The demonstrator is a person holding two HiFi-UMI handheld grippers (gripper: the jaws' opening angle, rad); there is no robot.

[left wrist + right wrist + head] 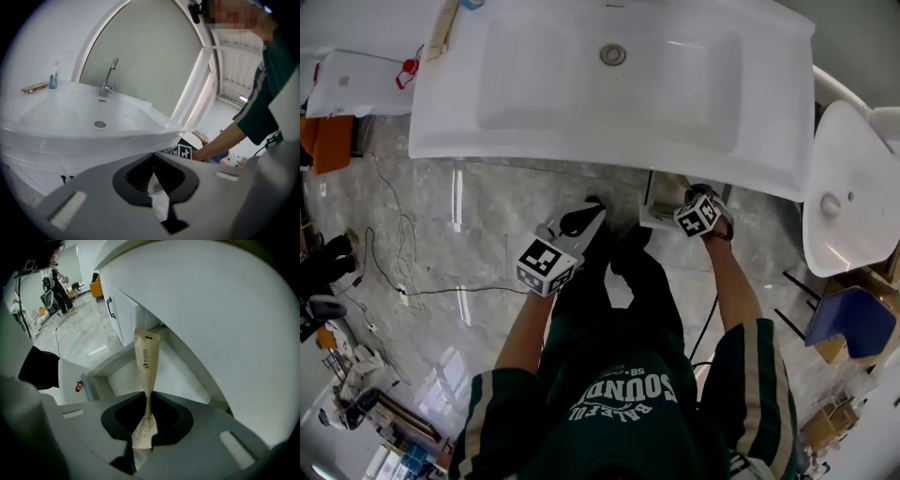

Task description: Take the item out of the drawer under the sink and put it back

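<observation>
Right gripper (149,397) is clamped on a tan paper sachet (146,355), above the open drawer (110,376). The sachet appears light, thin and crushable. Pinch its flat faces mid-length.

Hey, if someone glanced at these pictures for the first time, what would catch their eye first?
The big white sink fills the top of the head view, with the person standing at its front edge. In the right gripper view, the right gripper is shut on a slim tan paper packet, which points toward the open drawer beneath the sink.
</observation>
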